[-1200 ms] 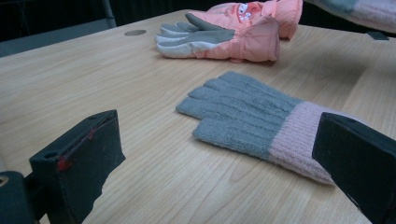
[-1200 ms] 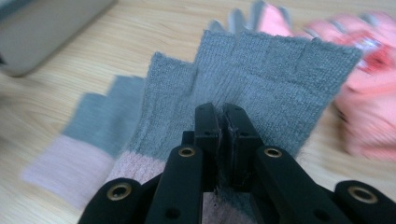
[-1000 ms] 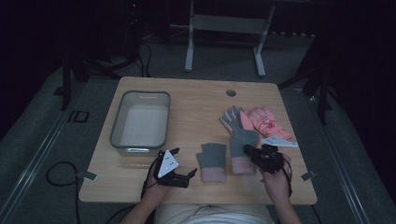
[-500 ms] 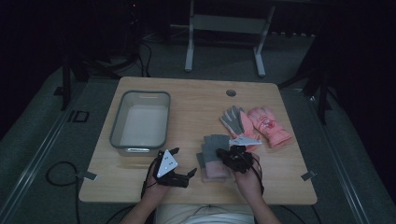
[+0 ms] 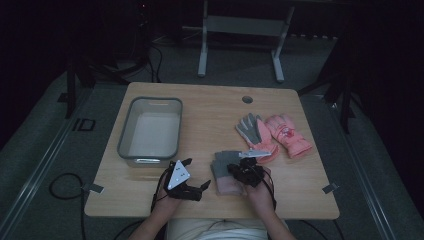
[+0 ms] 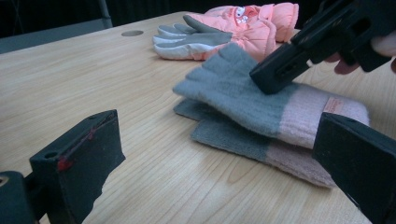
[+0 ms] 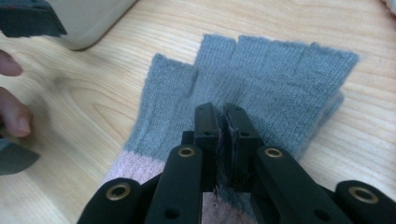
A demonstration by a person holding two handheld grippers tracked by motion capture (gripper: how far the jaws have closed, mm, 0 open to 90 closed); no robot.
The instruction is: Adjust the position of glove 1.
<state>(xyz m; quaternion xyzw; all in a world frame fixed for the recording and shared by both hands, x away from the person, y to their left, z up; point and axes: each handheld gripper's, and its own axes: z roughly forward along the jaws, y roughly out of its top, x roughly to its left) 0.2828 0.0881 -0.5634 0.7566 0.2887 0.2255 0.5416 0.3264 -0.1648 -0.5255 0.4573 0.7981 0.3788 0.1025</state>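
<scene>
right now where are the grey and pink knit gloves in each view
High view: the knit gloves lie at the table's near edge, centre, under the right gripper.
Left gripper view: centre right, stacked, with the right gripper's shut fingers on top.
Right gripper view: centre, grey part spread just ahead of the shut fingers.
Shared landmark: the right gripper resting on the gloves.

Knitted wool, padded cloth, pale wood and plastic.
The grey-and-pink gloves point(image 7: 261, 79) at frame centre look fuzzy and matt; the table point(image 6: 93, 79) is smooth light woodgrain; upper-right ski gloves point(image 6: 243, 28) look quilted; the tub point(image 5: 150, 132) is smooth plastic.
</scene>
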